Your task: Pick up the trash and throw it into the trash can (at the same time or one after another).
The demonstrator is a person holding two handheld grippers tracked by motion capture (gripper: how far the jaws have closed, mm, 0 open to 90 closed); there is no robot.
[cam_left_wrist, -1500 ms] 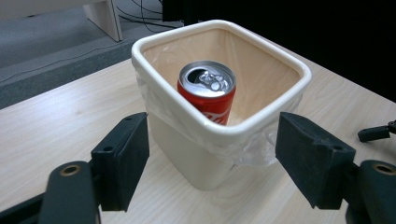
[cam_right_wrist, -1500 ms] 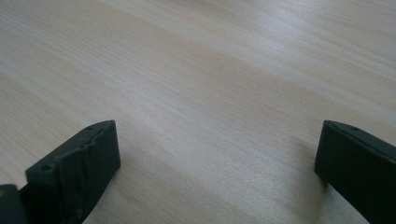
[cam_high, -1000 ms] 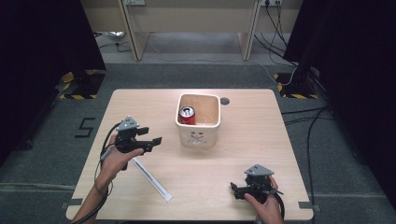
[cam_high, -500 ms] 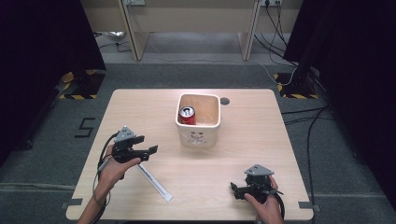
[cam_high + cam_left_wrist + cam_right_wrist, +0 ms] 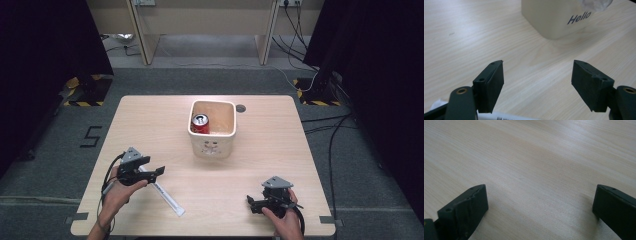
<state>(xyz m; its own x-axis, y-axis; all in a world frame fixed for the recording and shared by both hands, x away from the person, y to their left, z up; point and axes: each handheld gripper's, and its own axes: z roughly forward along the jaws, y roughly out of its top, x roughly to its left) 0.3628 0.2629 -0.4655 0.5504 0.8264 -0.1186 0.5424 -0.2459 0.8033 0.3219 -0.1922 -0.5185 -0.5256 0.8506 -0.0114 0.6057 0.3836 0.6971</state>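
1. Since the earlier frames, the left gripper (image 5: 159, 171) has dropped lower and drawn back toward the table's near left corner, and now hangs just over the far end of the white wrapped stick (image 5: 167, 196); the right gripper (image 5: 250, 202) has kept its place.
2. That white wrapped stick lies flat on the table (image 5: 150, 120), well inside the near left corner, running aslant from under the left gripper toward the near edge.
3. In the left gripper view the stick (image 5: 506, 116) shows as a white strip with faint print, low between the roots of the black jaws.
4. Both jaws of the left gripper (image 5: 537, 75) stand wide apart with bare wood between them; their pads press on nothing, so the stick is not gripped.
5. Ahead of that gripper in its own view stands the cream tub (image 5: 551, 20), with the word "Hello" on its wall.
6. From the high view the tub (image 5: 212, 147) sits near the middle of the table, toward the far edge, and a red can (image 5: 200, 123) stands upright in its left part.
7. Near the right corner of the near edge, the right gripper (image 5: 540, 207) rests low over the table, its jaws spread wide over bare wood and holding nothing.
8. A small dark round hole (image 5: 241, 108) shows in the table just beside the tub's far right corner.
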